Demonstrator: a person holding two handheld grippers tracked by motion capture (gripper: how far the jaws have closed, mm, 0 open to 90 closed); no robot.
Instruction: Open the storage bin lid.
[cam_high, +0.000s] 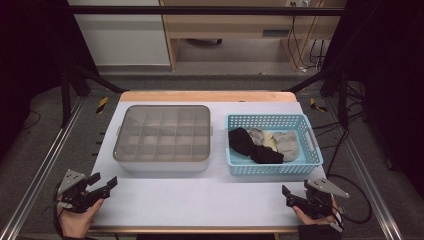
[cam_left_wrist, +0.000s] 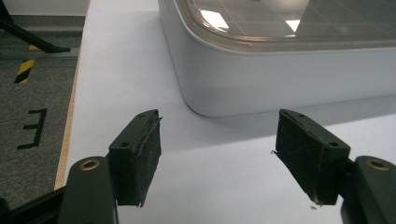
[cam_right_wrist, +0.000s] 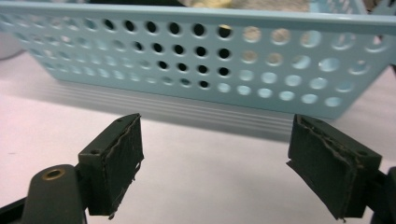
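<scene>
both grippers parked wide, socks waiting in the basket

high view: the left gripper rests at the table's 7 o'clock corner, the right gripper at 5 o'clock, each in a hand at the near edge. both are spread wide and hold nothing, well apart from the work, which reads as a ready stance that leaves the middle of the white table free. the lidded compartment box sits at 11 o'clock, its translucent lid on and its grid of cells apparently empty. just beside it at 1 o'clock stands the light blue basket with a loose heap of socks, black, grey and pale yellow. the 2 containers stand side by side, probably so socks can be carried a short way across into cells.

left gripper view: the jaws stand far apart with bare table between them, aimed at the box's near left corner at 12 o'clock, likely to deal with the lid.

right gripper view: the jaws are equally wide and empty, facing the basket's perforated wall at 12 o'clock, near but not touching.
</scene>
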